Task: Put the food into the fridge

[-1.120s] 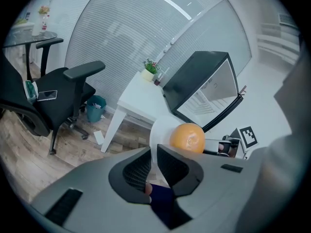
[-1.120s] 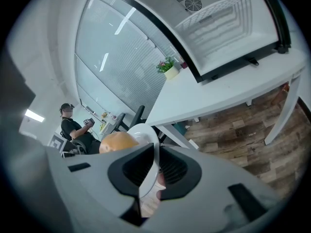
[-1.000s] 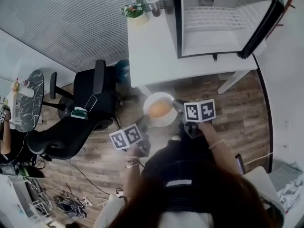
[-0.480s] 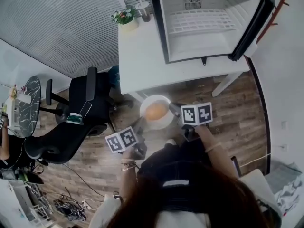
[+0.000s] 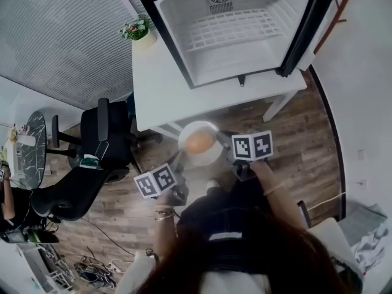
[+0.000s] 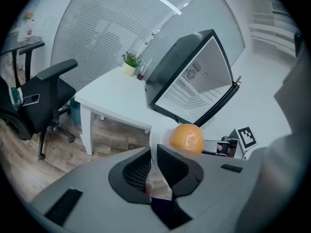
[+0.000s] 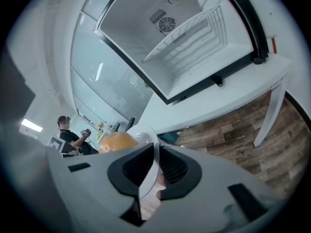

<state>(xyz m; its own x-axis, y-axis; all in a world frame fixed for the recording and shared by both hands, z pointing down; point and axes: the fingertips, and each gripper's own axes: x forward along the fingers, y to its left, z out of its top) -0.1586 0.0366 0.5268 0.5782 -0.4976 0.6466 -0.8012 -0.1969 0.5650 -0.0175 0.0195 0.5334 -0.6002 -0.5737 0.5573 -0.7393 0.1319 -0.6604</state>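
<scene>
In the head view, the fridge (image 5: 245, 60) and the table (image 5: 159, 90) under it have come closer and lower in the picture than a second ago, and the fridge now fills the top. The plate (image 5: 208, 160) with the orange (image 5: 199, 142) sits where it did between the two grippers. I take it the person is walking the food up to the fridge. The carry is well along, but the plate still hangs over the wood floor, just short of the table's edge. The fridge door stands wide open at the right, and the white inside with its wire shelf looks empty, so nothing blocks the way in. The left gripper (image 5: 180, 159) reaches in from the lower left and the right gripper (image 5: 224, 139) from the right. Both slant forward and down, marker cubes up, on opposite sides of the plate.

In the left gripper view, the jaws are clamped on the plate's thin rim, which stands upright between the pads. The orange lies just beyond them, with the open fridge behind it, tilted in this view.

In the right gripper view, the jaws likewise pinch the plate's rim. The orange shows to the left of them, and the fridge opening looms overhead, with the table edge below it. Both grips look steady. My guess is the plate must next be raised above the table top to reach the opening.
</scene>
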